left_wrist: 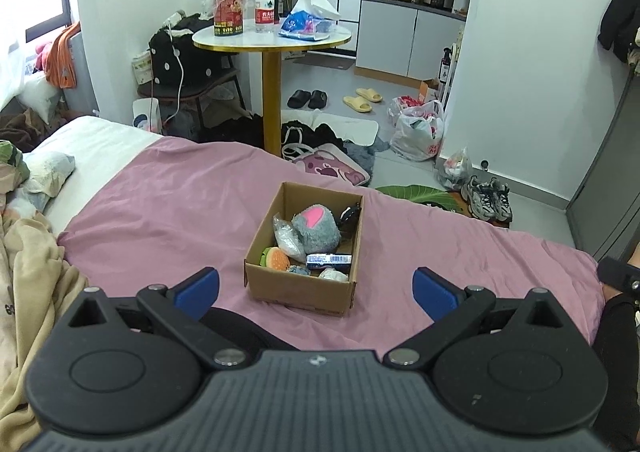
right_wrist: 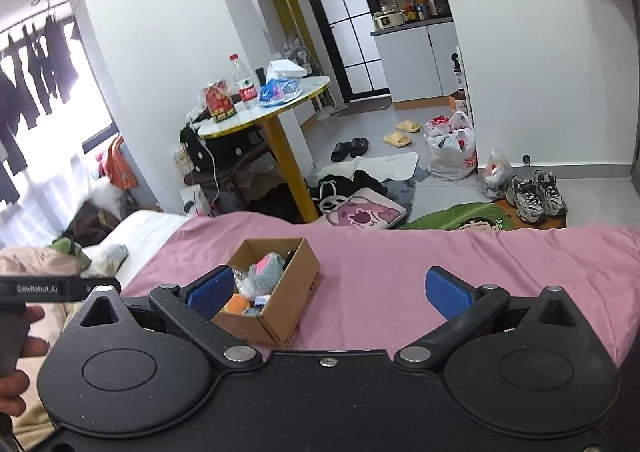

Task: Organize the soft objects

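Both the left gripper point(left_wrist: 316, 288) and right gripper point(right_wrist: 330, 290) hover spread and empty before the open brown cardboard box point(left_wrist: 298, 292) on the pink bedsheet point(left_wrist: 160, 192); the fluffy grey plush toy with a pink patch point(left_wrist: 316, 228) sits topmost, so advisably descend vertically and pinch its centre.

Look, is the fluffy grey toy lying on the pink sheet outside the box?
No, the fluffy grey toy sits inside the cardboard box, among the other small things, not on the pink sheet.
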`<state>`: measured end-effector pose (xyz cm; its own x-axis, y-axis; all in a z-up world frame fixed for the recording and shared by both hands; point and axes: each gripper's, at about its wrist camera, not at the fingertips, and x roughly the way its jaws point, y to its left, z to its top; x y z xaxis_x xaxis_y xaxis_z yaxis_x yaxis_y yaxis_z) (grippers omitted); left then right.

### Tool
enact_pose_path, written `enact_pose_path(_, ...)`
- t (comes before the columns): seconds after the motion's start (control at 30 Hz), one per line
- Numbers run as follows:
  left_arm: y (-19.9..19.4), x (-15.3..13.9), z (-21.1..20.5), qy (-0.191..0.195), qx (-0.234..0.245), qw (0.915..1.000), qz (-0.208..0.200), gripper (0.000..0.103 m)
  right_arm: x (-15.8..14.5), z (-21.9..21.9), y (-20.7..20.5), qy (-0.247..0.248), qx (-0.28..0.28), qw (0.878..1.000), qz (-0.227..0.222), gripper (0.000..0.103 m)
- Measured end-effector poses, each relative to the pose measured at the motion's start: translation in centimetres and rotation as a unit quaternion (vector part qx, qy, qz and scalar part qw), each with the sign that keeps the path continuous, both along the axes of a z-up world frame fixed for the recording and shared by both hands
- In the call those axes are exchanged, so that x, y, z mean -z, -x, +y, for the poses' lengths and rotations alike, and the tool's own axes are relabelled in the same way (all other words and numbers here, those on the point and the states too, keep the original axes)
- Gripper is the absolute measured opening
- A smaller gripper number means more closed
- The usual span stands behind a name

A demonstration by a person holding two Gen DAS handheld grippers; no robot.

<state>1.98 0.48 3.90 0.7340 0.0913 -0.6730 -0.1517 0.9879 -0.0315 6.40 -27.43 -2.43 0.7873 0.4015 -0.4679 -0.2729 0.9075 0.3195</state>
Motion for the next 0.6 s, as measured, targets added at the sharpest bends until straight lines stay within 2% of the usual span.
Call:
enact_pose_path(0.2,1.1,-0.3,-0.9,-0.007,0.003,0.9999,-0.008,0.102,-0.3,1.0,1.0,0.017,-0.017,1.0,-0.005,0.103)
enact_pose_path(0.6,1.6,0.4,-0.8,-0.001,0.014,0.9999,0.006,0.102,-0.5,2.5,1.8,0.025,-0.053,0.998,0.003,0.103)
